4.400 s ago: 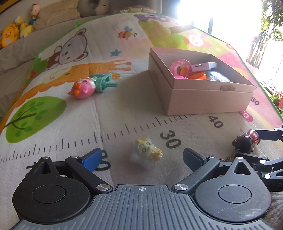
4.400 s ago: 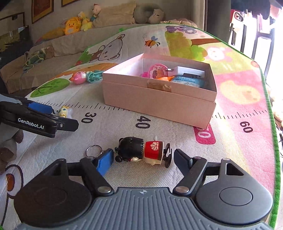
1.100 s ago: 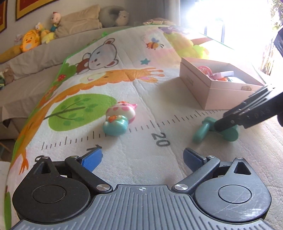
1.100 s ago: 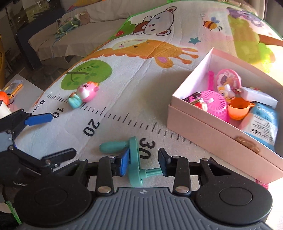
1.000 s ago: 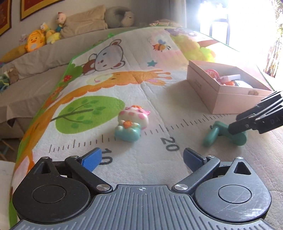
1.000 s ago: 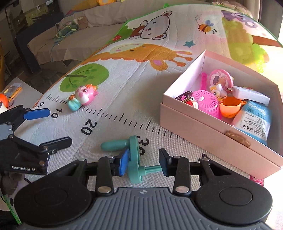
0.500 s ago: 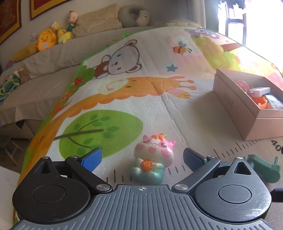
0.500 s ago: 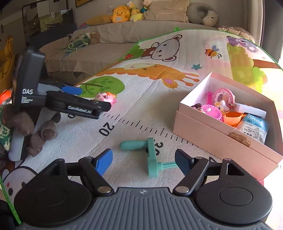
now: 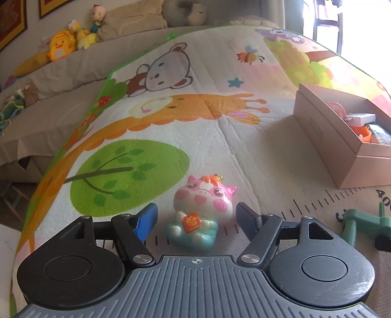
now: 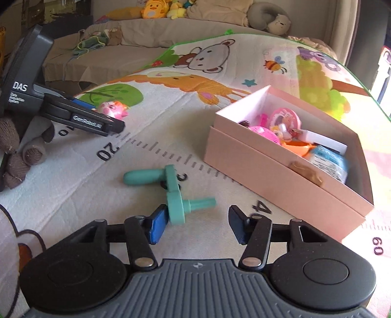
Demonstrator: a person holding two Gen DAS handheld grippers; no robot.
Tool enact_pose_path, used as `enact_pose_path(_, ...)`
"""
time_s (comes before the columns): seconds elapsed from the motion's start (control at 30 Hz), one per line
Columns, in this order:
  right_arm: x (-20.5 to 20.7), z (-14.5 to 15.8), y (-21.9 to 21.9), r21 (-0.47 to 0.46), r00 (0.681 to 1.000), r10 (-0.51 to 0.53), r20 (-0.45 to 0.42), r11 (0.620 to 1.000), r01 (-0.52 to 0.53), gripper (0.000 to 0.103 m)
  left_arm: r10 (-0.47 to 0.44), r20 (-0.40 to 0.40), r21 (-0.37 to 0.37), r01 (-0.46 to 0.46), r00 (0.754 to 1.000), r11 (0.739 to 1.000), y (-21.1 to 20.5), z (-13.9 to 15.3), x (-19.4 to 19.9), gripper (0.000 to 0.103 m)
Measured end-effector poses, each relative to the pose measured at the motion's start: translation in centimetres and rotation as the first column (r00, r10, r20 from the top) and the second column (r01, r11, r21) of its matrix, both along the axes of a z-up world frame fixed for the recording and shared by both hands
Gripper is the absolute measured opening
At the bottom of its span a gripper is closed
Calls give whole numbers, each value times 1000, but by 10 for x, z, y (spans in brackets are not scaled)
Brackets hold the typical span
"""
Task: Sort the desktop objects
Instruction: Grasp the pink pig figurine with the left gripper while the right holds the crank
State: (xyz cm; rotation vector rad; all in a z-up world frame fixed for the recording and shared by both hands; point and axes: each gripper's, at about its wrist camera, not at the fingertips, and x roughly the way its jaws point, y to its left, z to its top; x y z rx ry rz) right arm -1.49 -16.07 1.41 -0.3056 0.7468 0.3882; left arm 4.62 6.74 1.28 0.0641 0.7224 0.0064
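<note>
A pink pig toy (image 9: pixel 200 210) on a teal base lies on the play mat between the open fingers of my left gripper (image 9: pixel 195 220), which does not touch it. The pig also shows in the right wrist view (image 10: pixel 112 108), behind the left gripper (image 10: pixel 107 124). A teal crank-shaped toy (image 10: pixel 171 188) lies on the mat just ahead of my open, empty right gripper (image 10: pixel 195 222); its disc end sits by the left blue fingertip (image 10: pixel 157 225). The crank also shows at the right edge of the left wrist view (image 9: pixel 364 227). A pink open box (image 10: pixel 281 166) holds several toys.
The box (image 9: pixel 342 151) stands right of the pig. The cartoon play mat (image 9: pixel 195 117) with a ruler strip covers the surface. Plush toys (image 9: pixel 70 44) and a neck pillow (image 10: pixel 266 17) sit on the sofa behind. A brown knitted item (image 10: pixel 19 156) lies at the mat's left edge.
My left gripper has moved forward so the pig now sits between its fingers. My right gripper has let go of the teal crank, opened, and drawn back; the crank lies on the mat.
</note>
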Motion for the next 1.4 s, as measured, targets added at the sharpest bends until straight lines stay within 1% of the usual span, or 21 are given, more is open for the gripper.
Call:
enact_pose_path(0.03,-1,0,-7,-22,999,-31,16,999,31,55,-11,1,-5,11,1000,1000,-2,0,-2,60)
enact_pose_path(0.1,-2,1,-21,-41,996,-86,41,995,87,56,-28,6,-4,28,1000,1000,-7,1,-6,54)
enact_pose_path(0.13,-1,2,-27,-28,993,-108,40,994,109,57,-42,4,-6,42,999,999,-10,1,-8,53)
enact_pose_path(0.2,0,6,-40,31,989,-147,21,989,146,67,-70,-4,-25,70,998,997,-17,2,-14,53)
enact_pose_path(0.23,1,9,-44,72,986,-166,10,984,165,81,-89,-6,-34,89,996,995,-20,2,-18,53)
enact_pose_path(0.27,1,12,-47,115,984,-181,5,977,179,89,-109,-8,-41,109,994,993,-23,3,-22,53)
enact_pose_path(0.33,1,17,-46,178,982,-188,-1,966,185,92,-155,-12,-46,154,988,987,-30,2,-32,52)
enact_pose_path(0.4,5,17,-37,217,982,-187,-16,958,186,92,-172,-15,-40,171,985,984,-33,2,-39,53)
enact_pose_path(0.5,13,11,-17,237,980,-190,-62,951,199,92,-152,-9,-37,152,988,988,-28,4,-45,54)
enact_pose_path(0.57,20,5,-4,238,976,-196,-94,948,213,92,-124,-2,-35,123,992,992,-21,6,-46,59)
enact_pose_path(0.63,23,0,7,245,975,-193,-106,946,214,92,-99,-1,-46,99,995,994,-16,8,-46,67)
enact_pose_path(0.67,25,-1,11,245,975,-192,-107,946,213,92,-88,1,-56,88,996,995,-13,9,-45,69)
enact_pose_path(0.73,29,-5,17,236,975,-198,-102,947,217,92,-69,9,-68,70,998,995,-11,11,-42,80)
enact_pose_path(0.83,29,-10,20,188,976,-206,-68,958,215,91,-45,13,-51,46,999,998,-13,9,-32,85)
enact_pose_path(0.9,26,-11,15,175,978,-200,-54,963,206,87,-25,5,-45,25,1000,999,-15,6,-22,85)
enact_pose_path(0.97,23,-10,12,153,981,-190,-38,969,193,75,-20,-3,-51,20,1000,999,-15,3,-15,84)
enact_pose_path(1.07,19,-9,5,128,981,-189,-34,973,192,75,-15,-8,-56,15,1000,998,-13,0,-7,76)
enact_pose_path(1.13,17,-7,1,108,981,-191,-31,975,193,75,-19,-1,-58,19,1000,998,-11,0,-6,62)
enact_pose_path(1.2,16,-5,-2,89,981,-192,-29,977,194,74,-31,3,-64,31,1000,997,-9,1,-9,54)
enact_pose_path(1.3,13,-5,-5,70,981,-190,-32,979,191,74,-55,13,-71,56,998,996,-9,4,-17,53)
enact_pose_path(1.4,10,-3,-10,60,983,-176,-45,982,179,74,-109,6,-93,109,994,990,-15,6,-28,53)
